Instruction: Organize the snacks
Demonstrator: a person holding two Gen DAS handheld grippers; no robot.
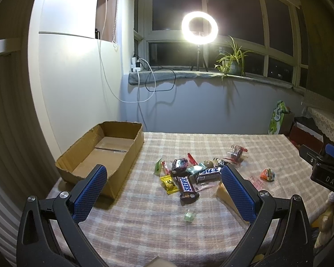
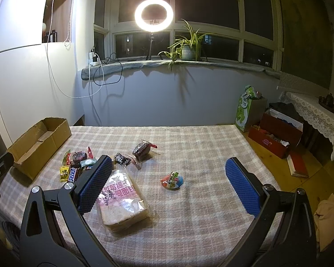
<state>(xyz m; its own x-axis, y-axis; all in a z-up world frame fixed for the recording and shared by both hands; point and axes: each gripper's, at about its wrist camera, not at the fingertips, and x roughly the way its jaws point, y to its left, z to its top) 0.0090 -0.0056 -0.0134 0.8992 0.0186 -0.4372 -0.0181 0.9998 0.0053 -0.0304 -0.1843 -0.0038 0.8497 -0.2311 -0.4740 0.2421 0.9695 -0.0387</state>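
An empty open cardboard box stands at the table's far left; it also shows in the right wrist view. A pile of snacks lies mid-table: two Snickers bars, a yellow packet, a green candy and small wrapped sweets. A bagged sliced bread lies nearer, with a dark wrapped cake and an orange-blue candy to its right. My left gripper is open above the table in front of the pile. My right gripper is open and empty above the bread and candy.
The table has a checked cloth. A small green sweet lies alone near the front. A ring light and potted plant stand on the windowsill. Bags and boxes sit on the floor at right.
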